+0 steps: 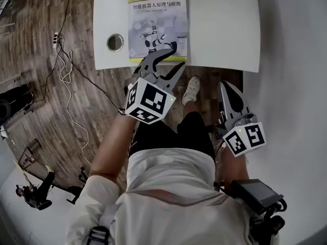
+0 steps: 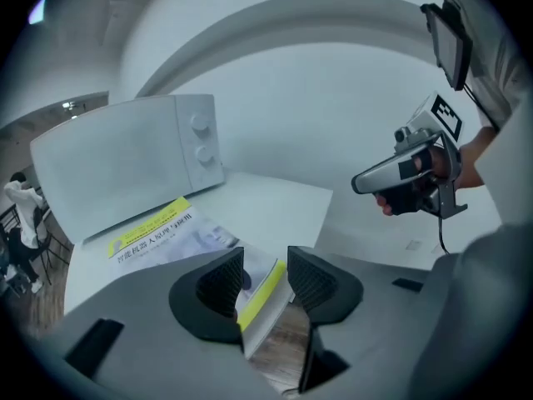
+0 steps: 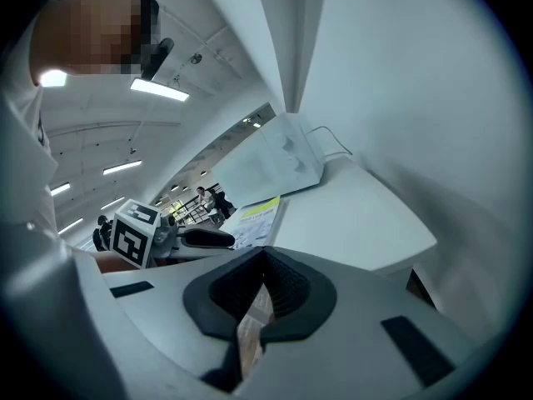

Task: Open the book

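Right gripper (image 1: 228, 89): jaws together and empty. It hangs off the table, short of the book's near right corner and well apart from it.
Left gripper (image 1: 176, 56): jaws apart, holding nothing. Its tips are at the book's near right corner, and its own view shows that yellow-banded edge through the gap, with no pad pressing on it.
Book (image 1: 157, 24): closed, cover up, lying flat on the table (image 1: 225, 29) with its near edge close to the table's front edge.
Step, as I read it: getting hold of the cover at that corner.
Doing it well: slide one jaw under the cover only, pinch lightly, then swing it over toward the spine. Biting into the pages would lift or drag the whole book.
Hole (image 1: 115, 42): just left of the book.
Microwave (image 2: 125, 161): beyond the book's far edge.
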